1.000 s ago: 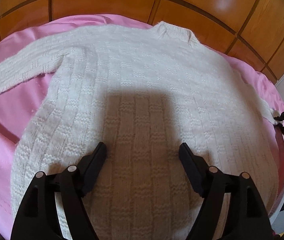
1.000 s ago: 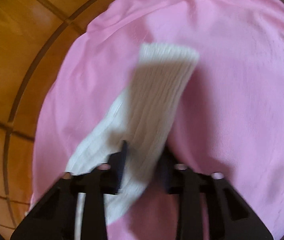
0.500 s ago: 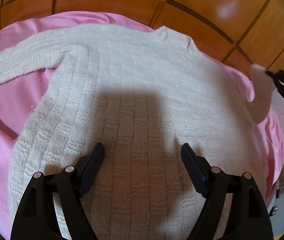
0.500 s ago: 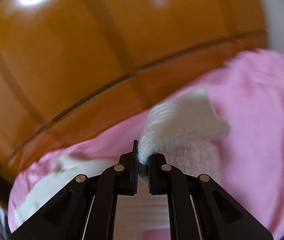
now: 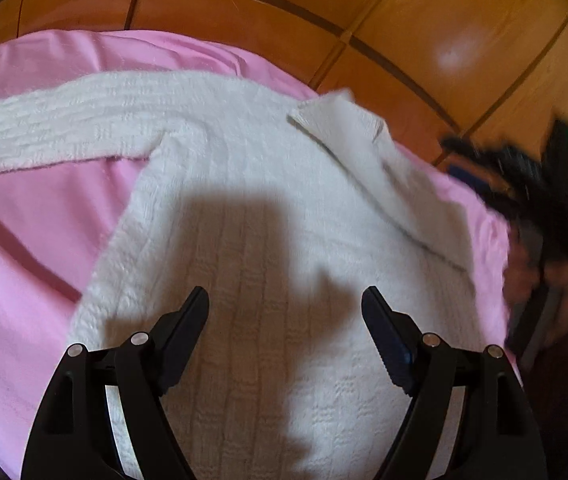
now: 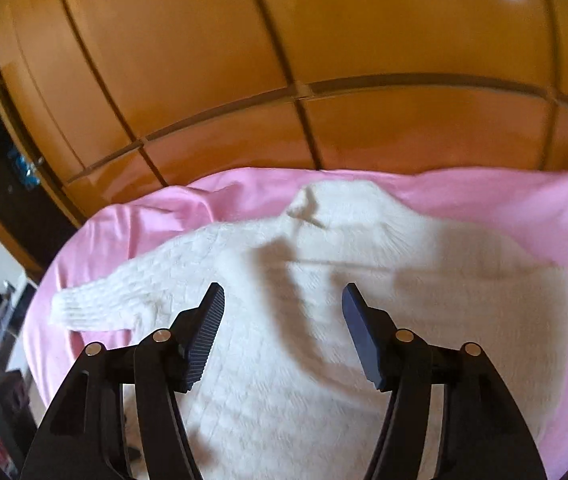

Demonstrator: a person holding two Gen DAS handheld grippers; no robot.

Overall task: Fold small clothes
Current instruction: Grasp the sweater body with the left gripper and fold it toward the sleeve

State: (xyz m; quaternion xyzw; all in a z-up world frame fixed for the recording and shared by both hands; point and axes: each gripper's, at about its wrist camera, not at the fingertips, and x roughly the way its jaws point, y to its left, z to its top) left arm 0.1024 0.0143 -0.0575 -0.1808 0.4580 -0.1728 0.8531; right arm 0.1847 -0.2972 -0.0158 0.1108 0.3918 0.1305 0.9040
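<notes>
Sweater [image 5: 268,240] hem cut off; L gripper [image 5: 285,300] jaws wide, R gripper [image 6: 283,295] jaws just opened, both empty.

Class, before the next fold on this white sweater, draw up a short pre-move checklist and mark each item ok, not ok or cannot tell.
1. Right sleeve folded onto the sweater body: ok.
2. Right gripper let go: ok, its jaws have just been opening and nothing is between them.
3. Left gripper free: ok, open above the body, holding nothing.
4. Left sleeve folded in: not ok, it lies stretched out on the pink sheet.
5. Sweater body flat: ok where visible.
6. Bottom hem straight: cannot tell, hidden behind the grippers.
</notes>
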